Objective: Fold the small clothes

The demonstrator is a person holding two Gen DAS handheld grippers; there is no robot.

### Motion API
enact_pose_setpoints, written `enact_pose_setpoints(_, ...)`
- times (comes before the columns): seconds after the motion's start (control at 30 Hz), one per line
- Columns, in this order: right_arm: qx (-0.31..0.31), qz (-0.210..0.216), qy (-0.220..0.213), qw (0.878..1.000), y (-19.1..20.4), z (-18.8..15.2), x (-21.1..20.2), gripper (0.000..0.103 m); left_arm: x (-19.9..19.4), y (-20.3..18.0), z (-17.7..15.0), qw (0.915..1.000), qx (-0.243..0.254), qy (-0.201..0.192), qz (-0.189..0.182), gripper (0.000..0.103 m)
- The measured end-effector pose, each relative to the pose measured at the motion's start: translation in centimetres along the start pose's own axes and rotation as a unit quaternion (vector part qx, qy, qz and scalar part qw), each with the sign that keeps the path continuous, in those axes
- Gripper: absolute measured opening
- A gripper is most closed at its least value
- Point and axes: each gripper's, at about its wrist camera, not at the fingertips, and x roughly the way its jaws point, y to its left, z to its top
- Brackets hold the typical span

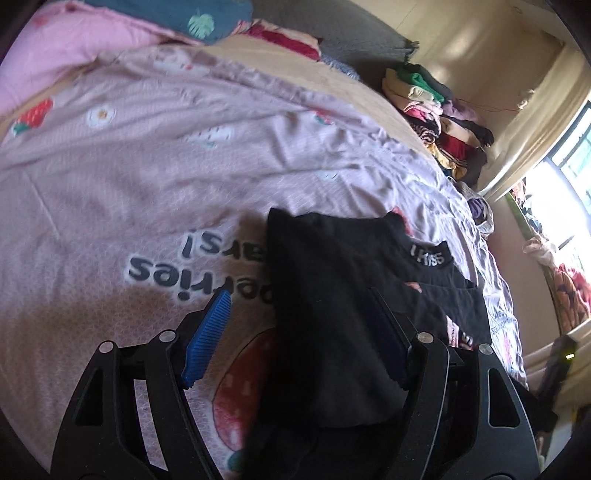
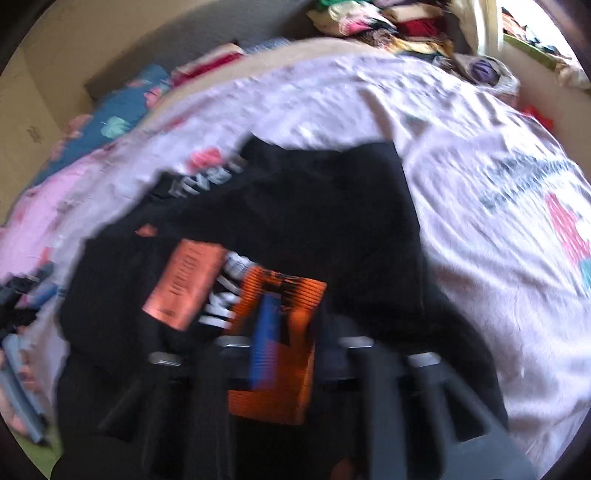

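Note:
A black shirt point(image 1: 332, 295) lies on the pink printed bedsheet point(image 1: 147, 166), its collar label to the right. My left gripper point(image 1: 297, 332) hovers low over the shirt's left edge. It is open, with blue pads point(image 1: 207, 332) standing wide and black cloth lying between them, untouched. The right wrist view is blurred. There the same black shirt point(image 2: 314, 206) shows an orange and white print point(image 2: 184, 284). My right gripper point(image 2: 264, 343) sits over that print with its blue pads together, shut. The blur hides whether any cloth is nipped between them.
Stacks of folded clothes point(image 1: 436, 110) sit at the far right edge of the bed, also at the top of the right wrist view as a pile point(image 2: 388, 26). A blue leaf-print pillow point(image 1: 184, 14) and a pink quilt lie at the head. A bright window point(image 1: 569, 166) is on the right.

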Motion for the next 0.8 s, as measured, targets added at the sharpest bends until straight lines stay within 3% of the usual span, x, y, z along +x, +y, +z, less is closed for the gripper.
enact_pose_setpoints(0.17, -0.075, 0.016, -0.086, 0.993, 2.3, 2.6, -4.5, 0.007, 1.8, -0.1, -0.2, 0.9989, -0.019, 0.027, -0.032, 0.066)
enact_pose_setpoints(0.27, -0.099, 0.000, -0.092, 0.991, 2.2, 3.2, -4.9, 0.007, 3.0, -0.9, -0.6, 0.9985, -0.016, 0.039, -0.035, 0.062)
enact_pose_setpoints(0.33, -0.098, -0.013, -0.076, 0.992, 1.4, 3.2, -4.0, 0.007, 3.5, -1.2, -0.8, 0.9982, -0.015, 0.043, -0.039, 0.023)
enact_pose_setpoints(0.43, -0.074, -0.018, -0.057, 0.995, 0.1, 2.5, -2.5, 0.007, 3.5, -1.2, -0.9, 0.9982, -0.016, 0.039, -0.043, 0.012)
enact_pose_setpoints(0.6, -0.050, -0.040, -0.048, 0.997, -0.8, 1.1, -0.9, 0.007, 2.2, -1.8, -0.5, 0.9995, 0.014, 0.010, -0.025, 0.009)
enact_pose_setpoints(0.8, -0.045, -0.082, -0.035, 0.995, -1.3, 0.4, 0.6, 0.007, 2.9, -2.5, -0.9, 0.9992, 0.035, 0.016, -0.010, 0.009)
